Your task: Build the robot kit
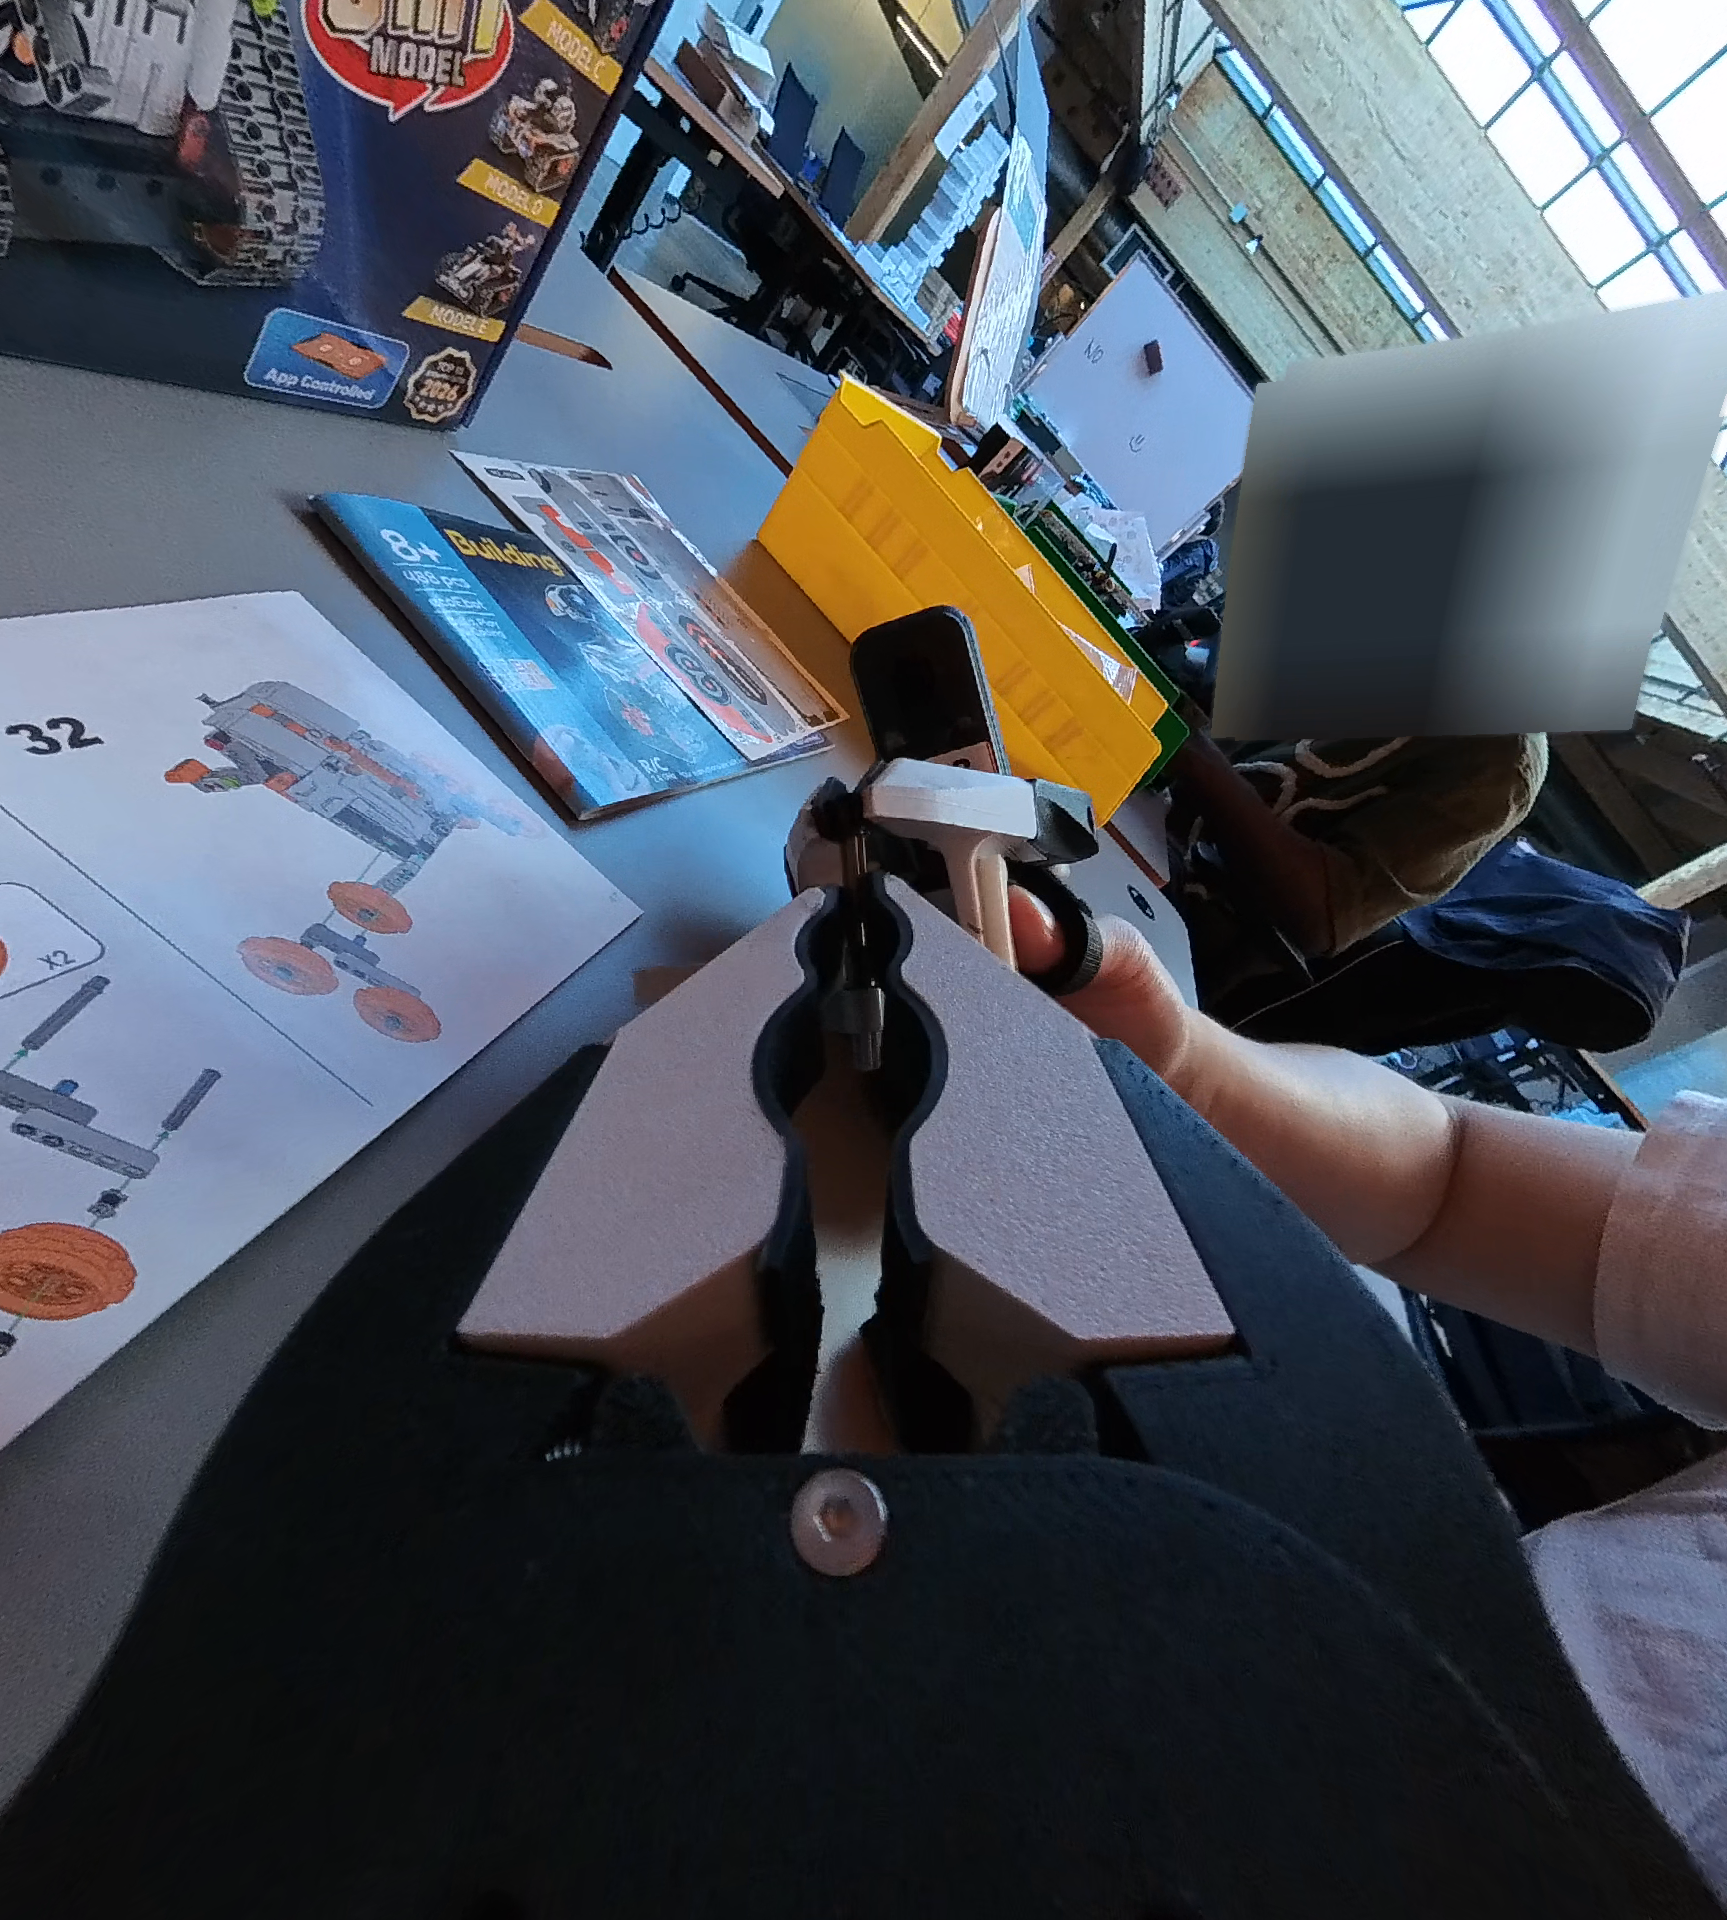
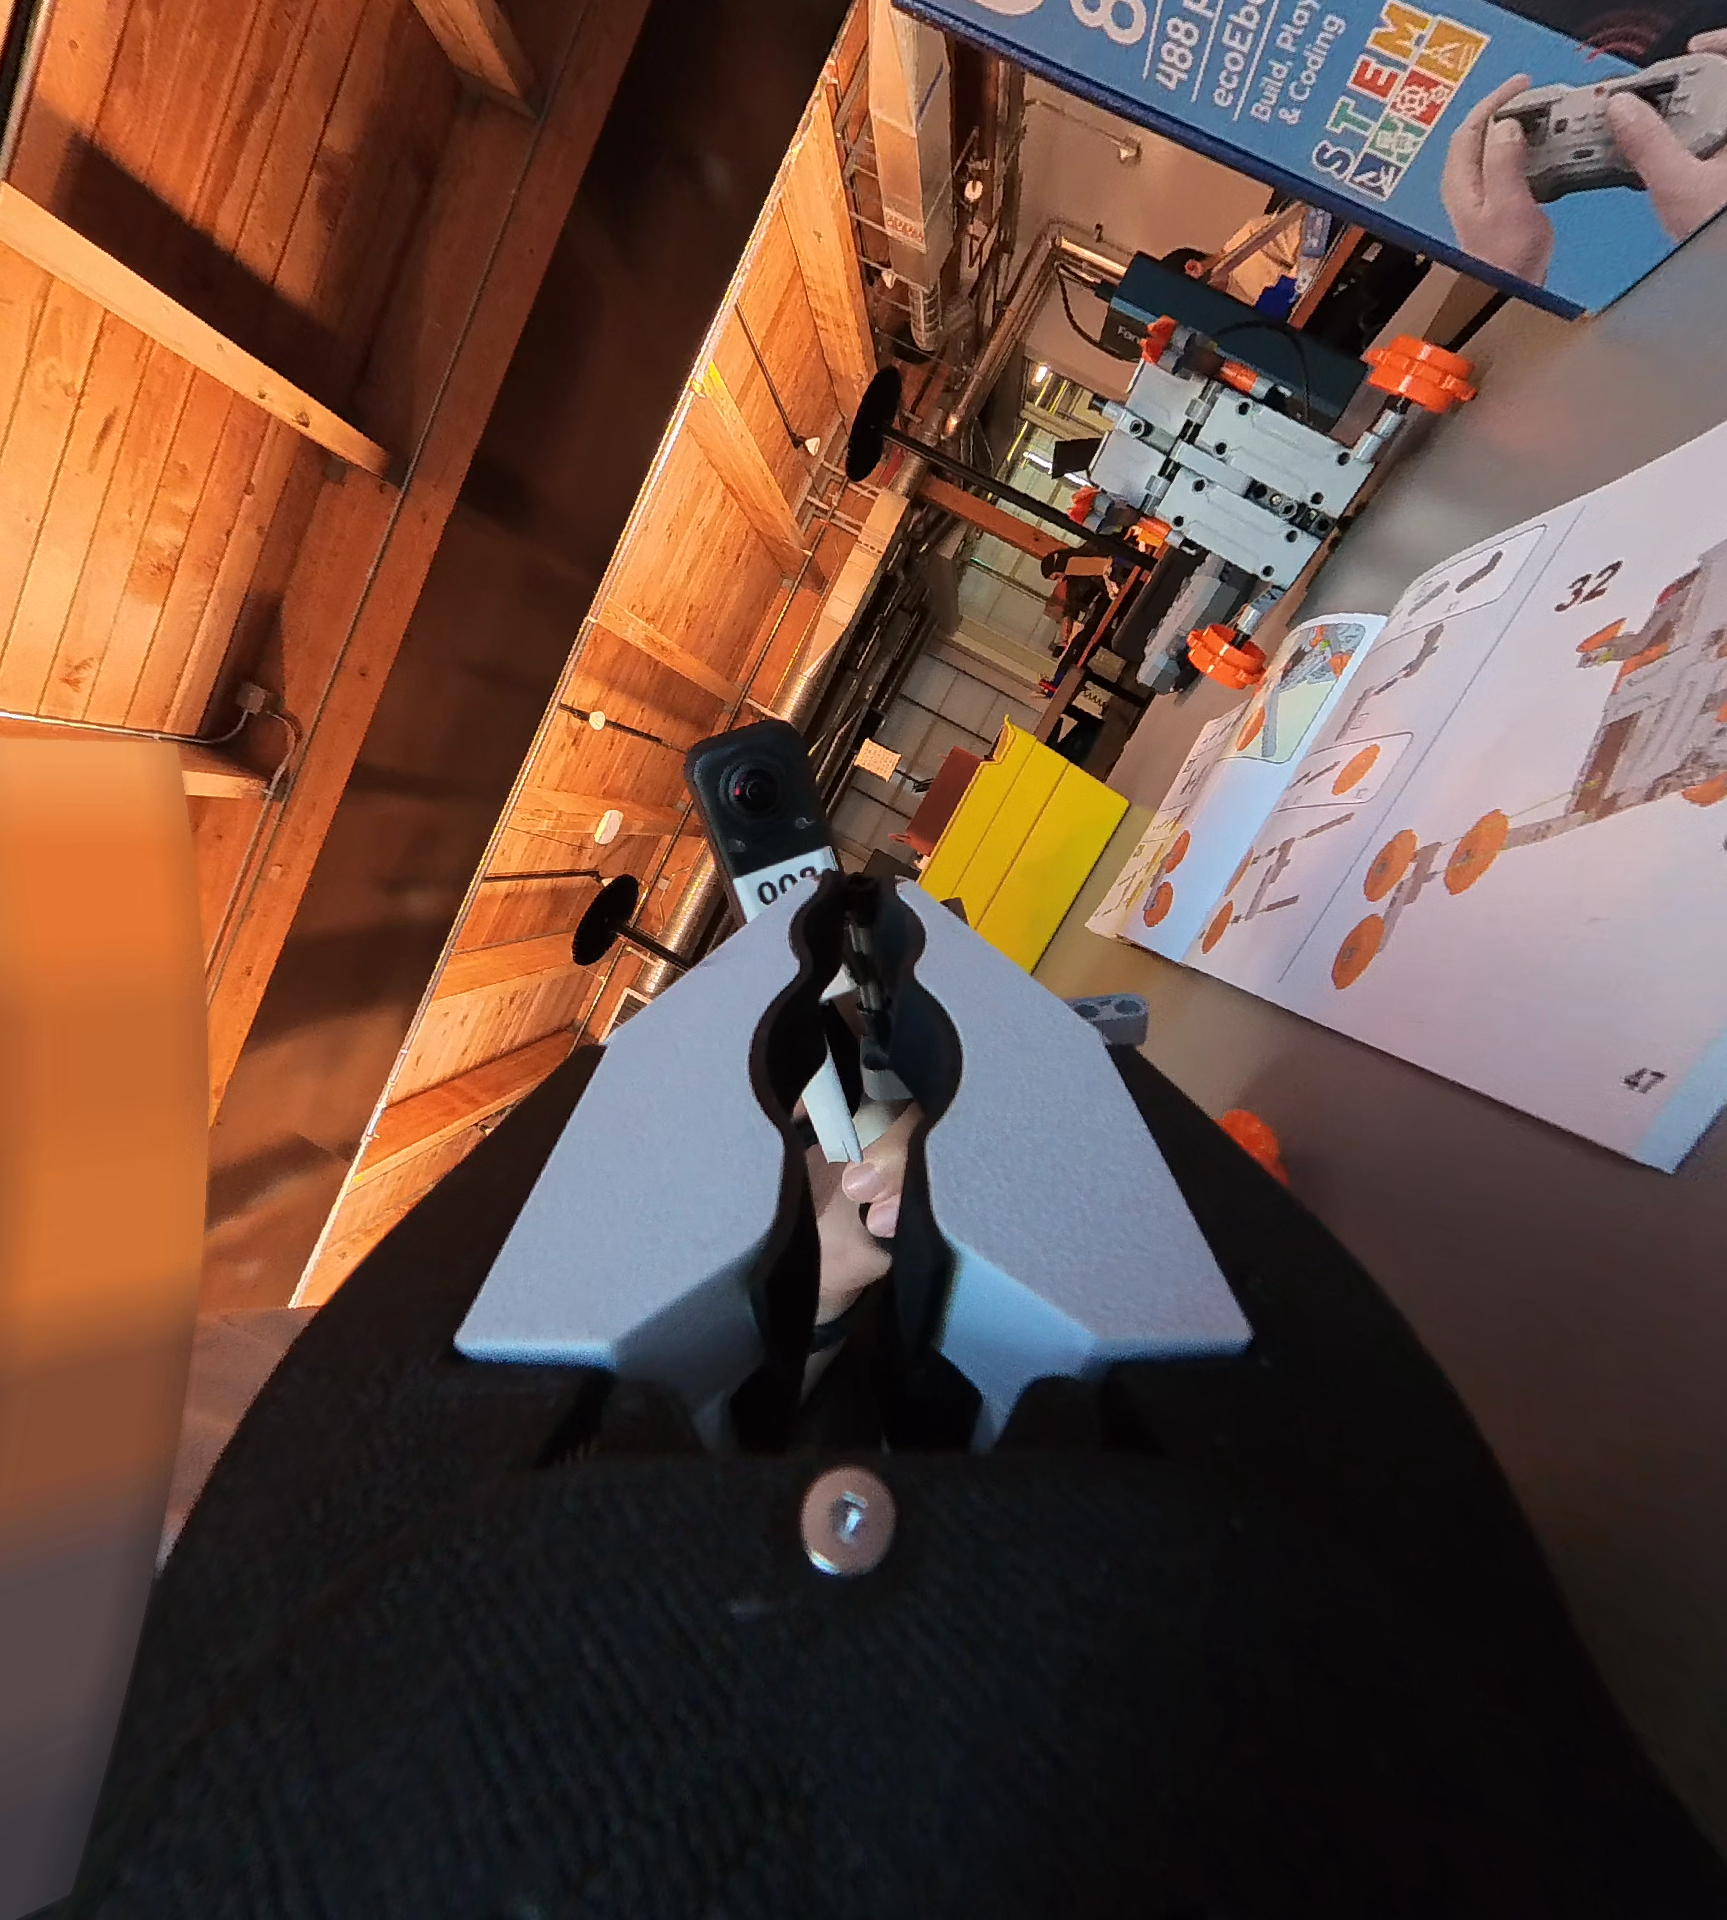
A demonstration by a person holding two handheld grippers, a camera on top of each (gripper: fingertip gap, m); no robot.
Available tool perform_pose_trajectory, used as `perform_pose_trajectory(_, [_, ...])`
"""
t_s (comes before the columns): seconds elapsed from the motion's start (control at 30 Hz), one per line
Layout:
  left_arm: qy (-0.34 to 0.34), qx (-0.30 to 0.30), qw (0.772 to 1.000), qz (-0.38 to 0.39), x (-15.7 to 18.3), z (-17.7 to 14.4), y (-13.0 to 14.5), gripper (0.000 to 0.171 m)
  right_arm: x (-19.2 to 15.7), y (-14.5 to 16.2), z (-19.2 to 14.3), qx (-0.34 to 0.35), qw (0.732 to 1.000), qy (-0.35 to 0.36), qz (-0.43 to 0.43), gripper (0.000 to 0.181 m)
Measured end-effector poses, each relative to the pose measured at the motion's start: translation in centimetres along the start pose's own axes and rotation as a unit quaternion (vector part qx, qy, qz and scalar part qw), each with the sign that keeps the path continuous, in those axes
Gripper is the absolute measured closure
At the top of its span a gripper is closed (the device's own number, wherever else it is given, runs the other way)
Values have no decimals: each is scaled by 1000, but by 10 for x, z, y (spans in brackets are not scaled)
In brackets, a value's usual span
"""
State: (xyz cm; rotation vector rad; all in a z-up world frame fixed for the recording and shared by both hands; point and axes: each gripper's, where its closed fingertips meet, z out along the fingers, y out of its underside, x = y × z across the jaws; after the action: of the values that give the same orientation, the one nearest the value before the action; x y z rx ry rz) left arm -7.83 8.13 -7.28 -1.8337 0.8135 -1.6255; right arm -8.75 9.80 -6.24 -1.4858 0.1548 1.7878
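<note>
Thin dark rod (image 1: 864, 971) sits pinched between the tips of the left gripper (image 1: 854, 914), jaws nearly together; the other gripper (image 1: 942, 805) and a hand (image 1: 1129, 997) are just past it; an open instruction book (image 1: 215, 883) lies to the left.

Same rod (image 2: 869, 966) is squeezed at the tips of the right gripper (image 2: 854, 904) too; the booklet (image 2: 1513, 831) lies to its right, with a grey and orange model (image 2: 1243, 488) beyond.

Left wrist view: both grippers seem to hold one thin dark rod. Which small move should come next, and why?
Probably keep the left gripper still and ease the right gripper gently along the rod. Both are shut on it tip to tip, above the table, so a sideways pull could bend or drop it.
</note>
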Motion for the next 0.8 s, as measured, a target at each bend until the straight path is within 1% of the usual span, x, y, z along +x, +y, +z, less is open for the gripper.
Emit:
perform_pose_trajectory(0.43, [0,4,1000,-11,-1,-3,-1,171,1,2,3,-5,998,24,-50,176])
perform_pose_trajectory(0.5, [0,9,1000,-12,-1,-3,-2,171,1,9,5,-22,998,24,-53,175])
perform_pose_trajectory(0.67, [15,11,1000,-24,-1,-4,-2,171,2,8,6,-22,995,44,-87,176])
perform_pose_trajectory(0.8, [30,8,999,-23,3,-6,-3,171,-3,8,7,-32,998,9,-50,175])
